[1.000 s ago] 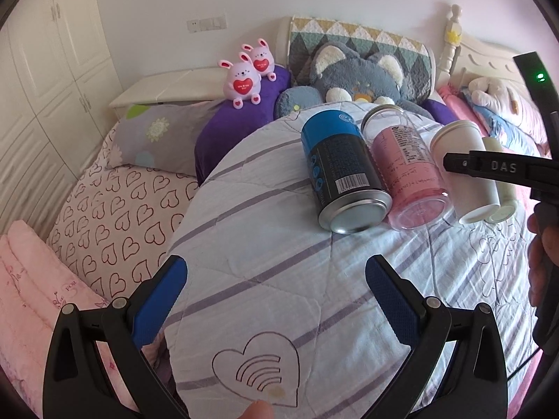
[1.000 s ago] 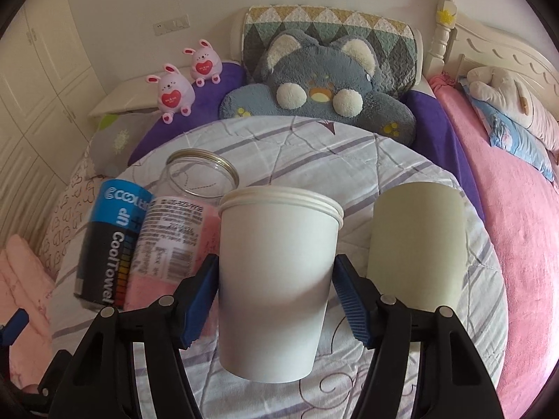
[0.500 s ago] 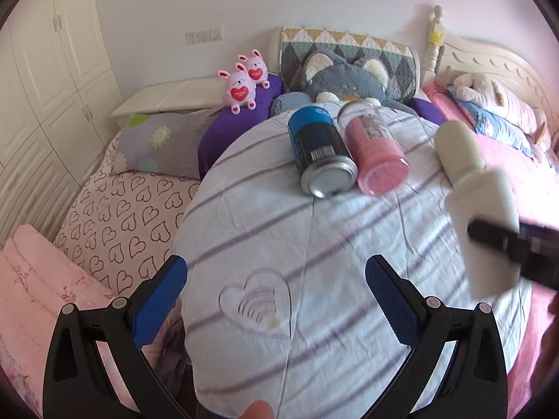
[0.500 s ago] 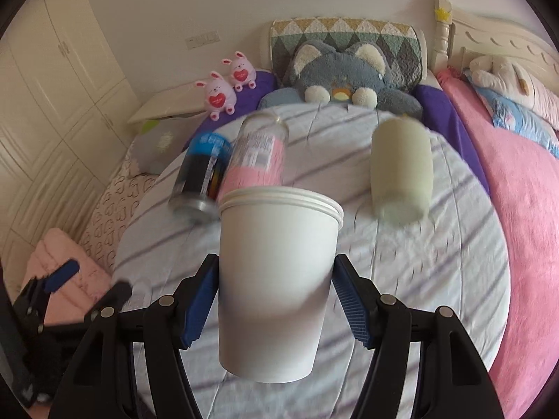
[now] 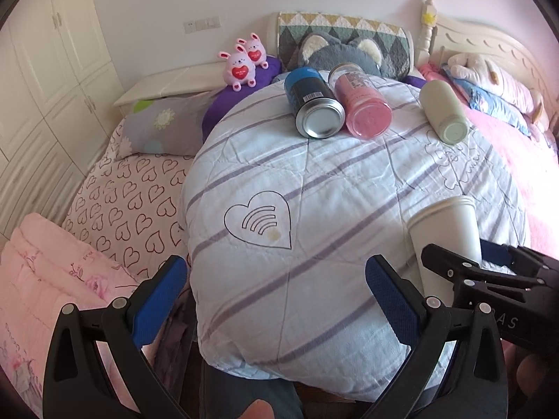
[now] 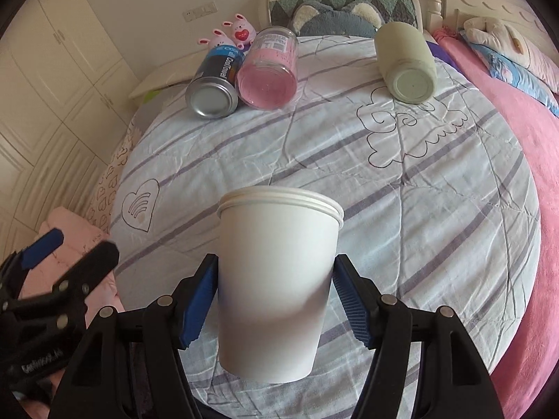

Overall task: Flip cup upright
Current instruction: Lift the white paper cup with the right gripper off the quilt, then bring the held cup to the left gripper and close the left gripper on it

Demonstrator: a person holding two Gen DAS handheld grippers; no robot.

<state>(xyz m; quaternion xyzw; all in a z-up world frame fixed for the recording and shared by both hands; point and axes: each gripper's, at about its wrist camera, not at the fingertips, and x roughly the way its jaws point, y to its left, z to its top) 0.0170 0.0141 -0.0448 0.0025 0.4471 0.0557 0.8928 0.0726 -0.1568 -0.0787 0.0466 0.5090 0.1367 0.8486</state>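
My right gripper [image 6: 274, 300] is shut on a white paper cup [image 6: 276, 276], held upright with its rim up, above the near part of the round quilted table [image 6: 401, 209]. The same cup [image 5: 447, 234] and the right gripper show at the right of the left wrist view. My left gripper [image 5: 276, 289] is open and empty over the table's near left edge. It shows at the lower left of the right wrist view [image 6: 52, 255].
At the far side lie a blue and black can [image 5: 312, 103], a pink jar [image 5: 361, 101] and a pale green tumbler [image 5: 443, 111], all on their sides. Bedding, pillows and plush toys [image 5: 242, 66] surround the table. White cupboards [image 5: 45, 70] stand at left.
Both grippers pulled back toward me from the far objects. The right gripper carried the white cup away from the row and over the near part of the table.
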